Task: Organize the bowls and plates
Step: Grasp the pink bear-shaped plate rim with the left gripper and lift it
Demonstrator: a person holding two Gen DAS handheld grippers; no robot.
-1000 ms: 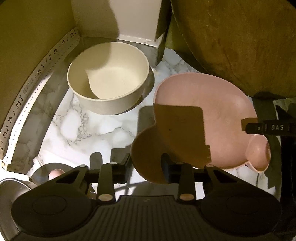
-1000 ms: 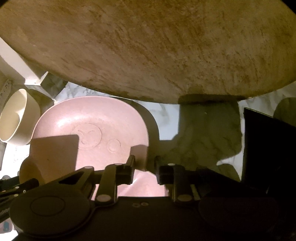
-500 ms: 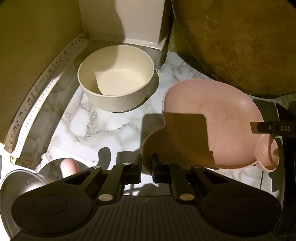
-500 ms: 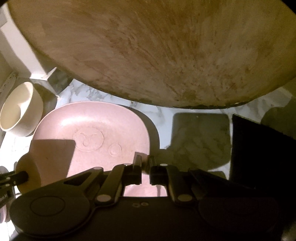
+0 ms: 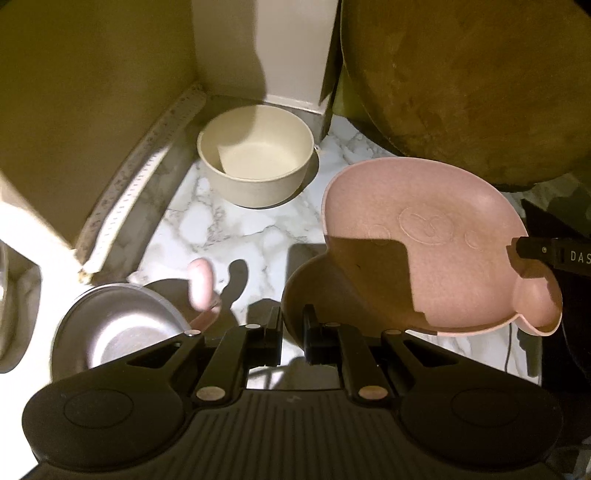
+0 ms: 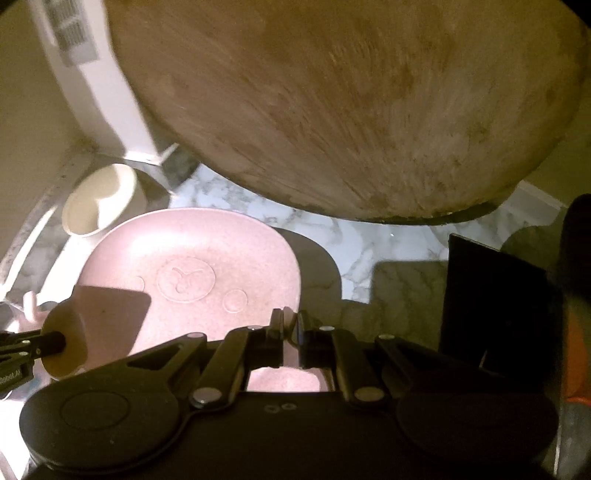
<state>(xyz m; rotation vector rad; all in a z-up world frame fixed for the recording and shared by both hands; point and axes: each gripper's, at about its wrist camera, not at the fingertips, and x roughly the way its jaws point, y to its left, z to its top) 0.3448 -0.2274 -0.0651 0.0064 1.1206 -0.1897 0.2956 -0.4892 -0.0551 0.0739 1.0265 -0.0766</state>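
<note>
A: Where is the pink plate (image 5: pixel 439 236)?

B: Held above the marble counter (image 5: pixel 229 229), between the two tools. It is bear-shaped, with two round ears and an embossed face of circles in its middle (image 6: pixel 186 278).

A: Who has hold of it?

B: Both. The left gripper (image 5: pixel 292 326) has its fingers pressed on either side of the rim of one ear, clamped on it. The right gripper (image 6: pixel 290 334) pinches the edge of the other ear between its nearly closed fingers. From the left wrist view, the right tool's black finger reaches in over the far ear.

A: Any writing?

B: On that black finger, white letters "DAS" (image 5: pixel 580 255), cut off by the frame edge. A white strip (image 5: pixel 147 177) along the foot of the wall carries small dark marks, too blurred to read. In the right wrist view a label with dark bars (image 6: pixel 74 29) sits on a white upright surface; unreadable.

A: What lies around the plate?

B: A cream bowl (image 5: pixel 256 155) stands on the counter in the corner, well apart from the plate. Nearer the left tool is a steel bowl (image 5: pixel 114 328) with a blurred pink thing (image 5: pixel 201 284) at its rim. A big round wooden board (image 6: pixel 351 107) leans upright behind, its lower edge on the counter.
</note>
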